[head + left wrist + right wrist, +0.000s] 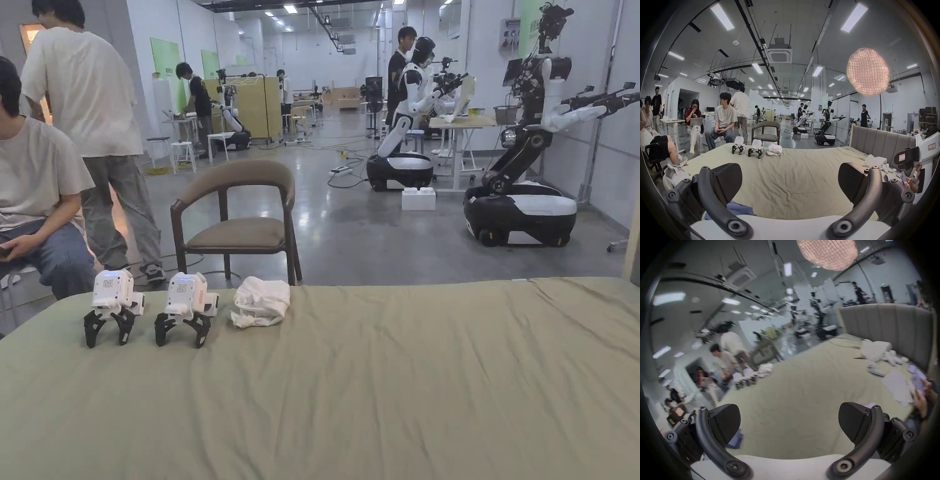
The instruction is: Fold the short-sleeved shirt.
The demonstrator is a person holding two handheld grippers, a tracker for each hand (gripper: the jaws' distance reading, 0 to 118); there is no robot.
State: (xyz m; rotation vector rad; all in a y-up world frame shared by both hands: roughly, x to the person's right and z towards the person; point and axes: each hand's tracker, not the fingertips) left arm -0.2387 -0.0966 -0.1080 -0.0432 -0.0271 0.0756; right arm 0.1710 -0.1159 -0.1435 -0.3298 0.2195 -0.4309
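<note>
A bluish cloth (737, 209) lies bunched on the olive bed sheet (387, 387), just under the left jaw in the left gripper view. It also peeks out low and left as a blue fold (735, 441) in the right gripper view. My left gripper (789, 178) hovers over the sheet, open wide with nothing between its jaws. My right gripper (789, 418) is open too, and its view is blurred. The white body of the right gripper (929, 151) shows at the far right of the left gripper view.
Two spare grippers (114, 306) (187, 306) and a folded white cloth (261, 302) sit at the bed's far left edge. A chair (240, 215) and seated people are beyond. White items and papers (875, 350) lie by the grey headboard (883, 139), near a hand with a phone (919, 386).
</note>
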